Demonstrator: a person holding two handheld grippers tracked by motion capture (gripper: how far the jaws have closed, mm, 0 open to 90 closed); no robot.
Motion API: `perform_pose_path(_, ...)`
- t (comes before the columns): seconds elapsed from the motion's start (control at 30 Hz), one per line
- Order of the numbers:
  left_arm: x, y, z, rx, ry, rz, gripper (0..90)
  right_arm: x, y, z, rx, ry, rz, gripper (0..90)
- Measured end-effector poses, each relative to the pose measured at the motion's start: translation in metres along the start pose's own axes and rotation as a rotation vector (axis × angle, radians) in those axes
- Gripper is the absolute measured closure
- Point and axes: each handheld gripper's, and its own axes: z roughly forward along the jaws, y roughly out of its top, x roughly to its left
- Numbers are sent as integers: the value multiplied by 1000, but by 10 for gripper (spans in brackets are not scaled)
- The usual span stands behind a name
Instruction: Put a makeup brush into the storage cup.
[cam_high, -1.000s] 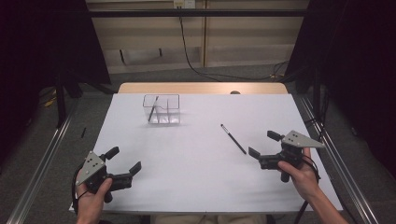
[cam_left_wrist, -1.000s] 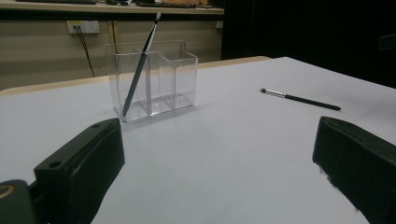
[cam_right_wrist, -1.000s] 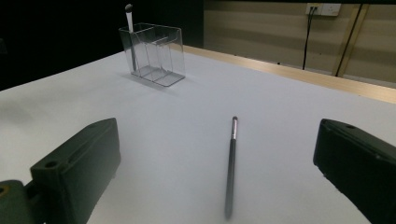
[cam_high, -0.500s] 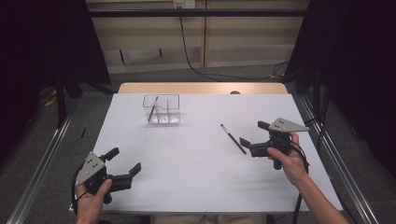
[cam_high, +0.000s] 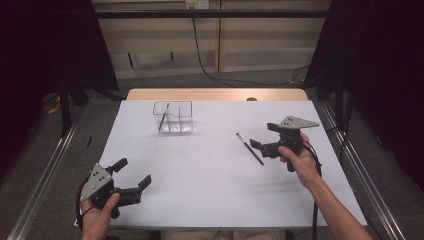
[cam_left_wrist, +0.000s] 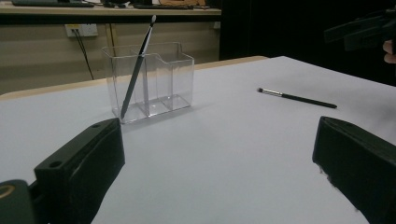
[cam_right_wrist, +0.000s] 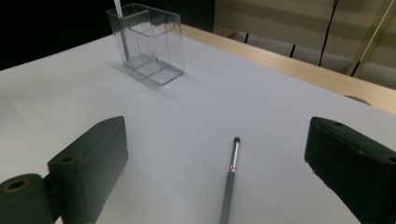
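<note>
A clear plastic organiser (cam_high: 173, 117) (cam_left_wrist: 149, 79) (cam_right_wrist: 147, 42) with compartments stands at the far middle-left of the white table (cam_high: 200, 170). One slim brush (cam_high: 164, 116) (cam_left_wrist: 137, 65) leans inside its left compartment. A second thin black brush (cam_high: 249, 148) (cam_left_wrist: 296, 97) (cam_right_wrist: 229, 179) lies flat on the table right of centre. My right gripper (cam_high: 264, 137) hovers open just right of that brush, which lies between its jaws in the right gripper view. At the near left corner my left gripper (cam_high: 133, 173) is open, with nothing in it.
The table's wooden far edge (cam_high: 215, 94) runs behind the organiser. Metal rails (cam_high: 45, 170) flank both sides of the table. A cable (cam_high: 200, 45) hangs down the back wall.
My right gripper has moved forward and left, from the near right part of the table up to the loose brush. The left gripper has hardly moved.
</note>
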Motion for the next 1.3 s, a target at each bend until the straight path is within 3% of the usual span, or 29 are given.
perform_pose_path(0.03, 0, 0, 0, -1, -1, 1, 22, -3, 3, 3, 63, 36, -4, 32)
perform_pose_path(0.07, 0, 0, 0, -1, 0, 2, 22, -5, 5, 5, 88, 61, 6, 38)
perform_pose_path(0.13, 0, 0, 0, 0, -8, 1, 22, -7, 7, 7, 83, 37, 11, 60)
perform_pose_path(0.47, 0, 0, 0, -4, -3, 6, 23, -18, 24, 19, 265, 51, 4, 79)
perform_pose_path(0.6, 0, 0, 0, 1, 10, 17, 25, -18, 28, 28, 342, 60, 38, 110)
perform_pose_path(0.8, 2, -1, 1, -2, 6, -5, 24, -20, 31, 41, 507, 66, 14, 138)
perform_pose_path(0.93, 3, -1, 1, 4, -2, -6, 24, -21, 34, 47, 585, 85, 2, 139)
perform_pose_path(1.03, 3, 0, 2, 6, 0, 0, 23, -20, 34, 53, 654, 65, -25, 160)
perform_pose_path(1.23, 5, 0, 2, 6, 18, 0, 24, -22, 31, 64, 786, 77, -49, 202)
perform_pose_path(1.3, 6, 0, 2, 5, 25, -1, 22, -22, 31, 67, 817, 54, -48, 208)
